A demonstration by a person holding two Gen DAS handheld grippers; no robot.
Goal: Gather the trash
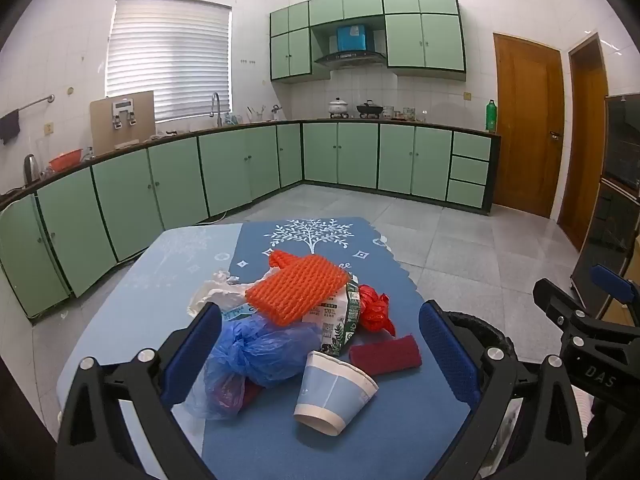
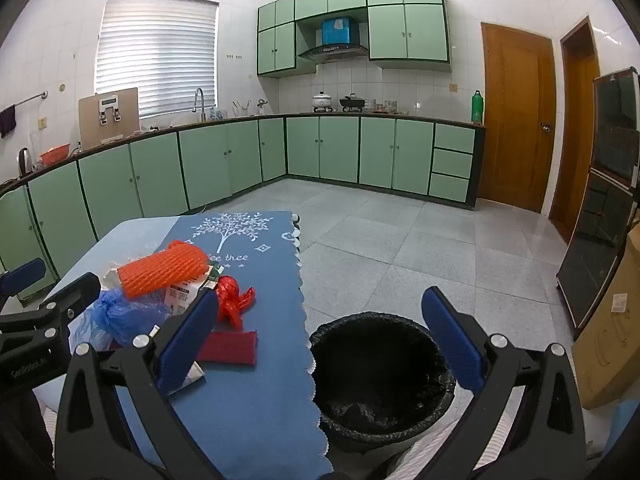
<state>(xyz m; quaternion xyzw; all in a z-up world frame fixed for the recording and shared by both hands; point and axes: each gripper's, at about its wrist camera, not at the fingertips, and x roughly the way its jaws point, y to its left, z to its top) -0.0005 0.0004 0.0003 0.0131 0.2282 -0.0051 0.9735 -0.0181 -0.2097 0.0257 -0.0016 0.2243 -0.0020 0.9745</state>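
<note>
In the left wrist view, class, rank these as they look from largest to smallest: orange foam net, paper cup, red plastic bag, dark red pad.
1. orange foam net
2. paper cup, though nearest the camera, so unsure
3. dark red pad and red plastic bag look alike

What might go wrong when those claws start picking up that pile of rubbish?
The paper cup lies on its side and could roll away when nudged. The orange foam net rests on top of the milk carton and white bag, so lifting one may drag others. The trash bin sits below the table edge; light bags like the blue one might miss it.
</note>
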